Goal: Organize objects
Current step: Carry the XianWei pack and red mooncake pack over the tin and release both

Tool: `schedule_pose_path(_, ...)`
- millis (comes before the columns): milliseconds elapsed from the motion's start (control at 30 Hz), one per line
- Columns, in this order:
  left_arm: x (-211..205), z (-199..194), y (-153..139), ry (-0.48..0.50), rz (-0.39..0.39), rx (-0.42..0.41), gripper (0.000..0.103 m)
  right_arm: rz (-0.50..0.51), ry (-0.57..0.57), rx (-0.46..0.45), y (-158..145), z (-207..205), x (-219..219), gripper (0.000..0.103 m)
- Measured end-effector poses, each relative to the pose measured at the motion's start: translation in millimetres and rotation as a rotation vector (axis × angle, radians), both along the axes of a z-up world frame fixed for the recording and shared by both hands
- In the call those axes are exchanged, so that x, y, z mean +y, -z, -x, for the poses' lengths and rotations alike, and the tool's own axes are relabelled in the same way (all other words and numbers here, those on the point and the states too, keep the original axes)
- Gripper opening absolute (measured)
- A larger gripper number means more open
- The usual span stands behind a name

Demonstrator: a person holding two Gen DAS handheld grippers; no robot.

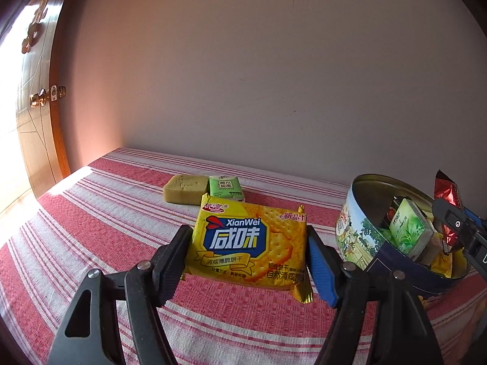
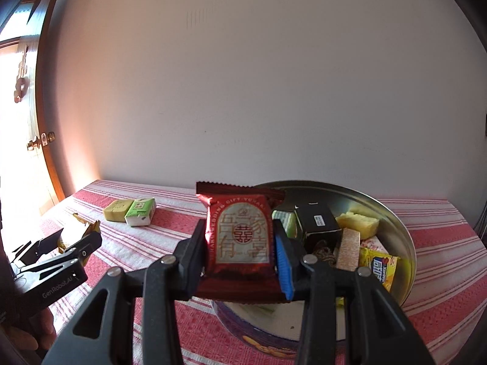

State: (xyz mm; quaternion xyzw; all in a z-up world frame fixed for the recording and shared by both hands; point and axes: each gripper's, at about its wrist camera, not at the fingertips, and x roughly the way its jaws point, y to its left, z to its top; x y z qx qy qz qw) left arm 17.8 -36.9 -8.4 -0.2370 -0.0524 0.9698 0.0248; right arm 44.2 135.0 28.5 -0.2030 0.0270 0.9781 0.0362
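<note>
At frame centre, left gripper (image 1: pixel 248 254): jaws touch both sides of yellow cracker pack (image 1: pixel 250 245).
Right gripper (image 2: pixel 240 251): jaws closed on red packet (image 2: pixel 240 237), above tin (image 2: pixel 408 243).

- Left black two-finger gripper (image 1: pixel 248 254): jaws set wide, one finger at each side edge of a yellow cracker packet (image 1: pixel 248 243); contact cannot be confirmed.
- Right black two-finger gripper (image 2: pixel 239 243): jaws clamped on a red foil snack pouch (image 2: pixel 240 237), held upright and raised.

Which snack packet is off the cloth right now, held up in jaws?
The dark red foil packet with gold characters, clamped in the right gripper above the round tin. The yellow cracker packet lies on the striped cloth between the left gripper's jaws.
</note>
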Motion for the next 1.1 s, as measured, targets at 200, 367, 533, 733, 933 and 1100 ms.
schedule_pose_path(200,36.2,-6.7,-15.8,0.062,0.029,0.059,0.073,0.075,-0.012,0.035,-11.8,-13.0,39.4,0.041)
schedule_pose_path(367,66.7,-10.7,-25.6,0.128,0.047,0.089,0.073,0.08,0.028,0.046,-14.5,-20.2,67.3,0.041)
schedule_pose_path(533,98.9,-8.8,-31.8,0.192,0.071,0.109,0.073,0.053,0.088,0.036,-12.0,-19.6,88.5,0.041)
schedule_pose_path(733,127.9,-4.5,-34.4,0.245,0.079,0.118,0.073,0.045,0.13,0.021,-10.3,-16.0,105.3,0.041)
schedule_pose_path(933,142.2,-2.0,-28.7,0.27,0.078,0.106,0.073,0.018,0.147,0.026,-10.9,-16.8,109.6,0.041)
schedule_pose_path(1100,147.9,0.7,-23.0,0.272,0.074,0.093,0.073,0.011,0.153,0.02,-10.9,-18.3,114.9,0.041)
